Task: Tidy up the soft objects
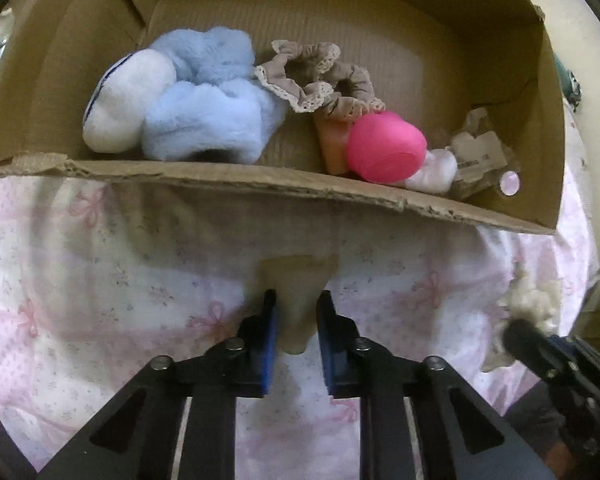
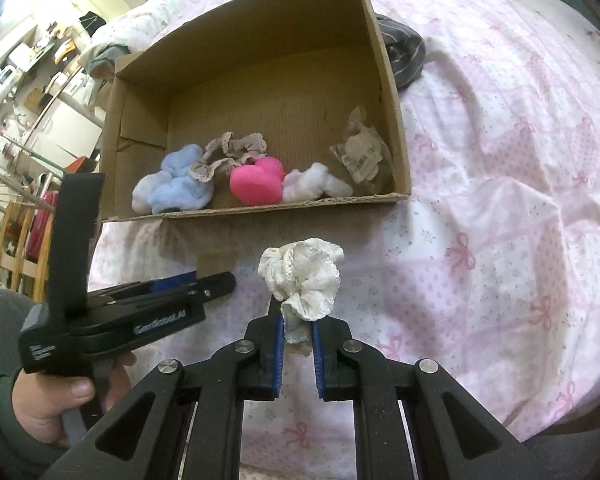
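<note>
Tilted towards me on the bedspread, the cardboard box holds a light blue fluffy scrunchie, a beige lace scrunchie, a pink round piece, a white fluffy piece and a wrapped item. My left gripper is shut on a beige soft piece just in front of the box. To its right, my right gripper is shut on a white lace scrunchie above the bedspread.
A white bedspread with pink bows lies under everything. Behind the box's right corner sits a grey striped cloth. A person's hand holds the left gripper's handle. Shelves and a rack stand far left.
</note>
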A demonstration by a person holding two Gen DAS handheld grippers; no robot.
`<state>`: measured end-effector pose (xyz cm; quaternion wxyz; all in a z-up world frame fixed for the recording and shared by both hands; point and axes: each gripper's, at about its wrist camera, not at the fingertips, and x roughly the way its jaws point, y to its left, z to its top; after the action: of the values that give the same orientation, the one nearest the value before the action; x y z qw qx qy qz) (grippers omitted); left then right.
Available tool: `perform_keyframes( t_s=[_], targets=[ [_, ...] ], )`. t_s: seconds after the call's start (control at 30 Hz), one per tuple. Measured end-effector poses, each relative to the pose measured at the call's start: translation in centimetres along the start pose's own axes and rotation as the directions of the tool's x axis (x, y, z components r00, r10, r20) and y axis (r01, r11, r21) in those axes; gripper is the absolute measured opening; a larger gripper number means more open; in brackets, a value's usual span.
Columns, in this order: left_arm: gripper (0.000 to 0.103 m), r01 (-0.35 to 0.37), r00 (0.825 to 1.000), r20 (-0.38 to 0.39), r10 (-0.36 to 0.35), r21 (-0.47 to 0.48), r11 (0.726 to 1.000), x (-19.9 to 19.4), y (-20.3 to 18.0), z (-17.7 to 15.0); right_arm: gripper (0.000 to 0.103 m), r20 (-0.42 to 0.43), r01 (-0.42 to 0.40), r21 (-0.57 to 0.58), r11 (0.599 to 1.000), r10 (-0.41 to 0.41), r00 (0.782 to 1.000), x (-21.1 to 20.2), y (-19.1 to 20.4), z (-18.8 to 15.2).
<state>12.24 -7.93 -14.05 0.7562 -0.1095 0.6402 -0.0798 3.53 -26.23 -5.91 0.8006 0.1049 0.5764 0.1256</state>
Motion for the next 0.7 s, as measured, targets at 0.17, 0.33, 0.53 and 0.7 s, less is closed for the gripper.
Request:
perform_keyframes(
  t_s=[0.17, 0.33, 0.53, 0.7],
  targets=[
    [0.007, 0.018, 1.0, 0.022, -0.018, -0.002, 1.0, -1.1, 0.2, -0.4, 0.014, -0.009, 0.0, 0.001, 1.0, 0.0, 1.0, 0.3, -0.1, 0.0],
    [0.007, -0.03, 0.998, 0.058, 0.031, -0.014, 0.999, -3.2, 1.7, -0.7, 0.014, -0.009, -0.012, -0.013, 1.0, 0.012, 1.0, 0.6, 0.5, 0.2],
    [0.007, -0.096, 0.99, 0.1, 0.101, -0.054, 0.994, -5.1, 3.5, -1.2, 0.014, -0.002, -0.023, -0.053, 0.998, 0.023, 1.0, 0.6, 1.6, 0.3],
    [0.008, -0.129, 0.983, 0.123, 0.139, -0.081, 0.988, -6.8, 4.3, -2.2, 0.014, 0.002, -0.018, -0.064, 0.998, 0.018, 1.0, 0.5, 1.9, 0.1]
  ],
)
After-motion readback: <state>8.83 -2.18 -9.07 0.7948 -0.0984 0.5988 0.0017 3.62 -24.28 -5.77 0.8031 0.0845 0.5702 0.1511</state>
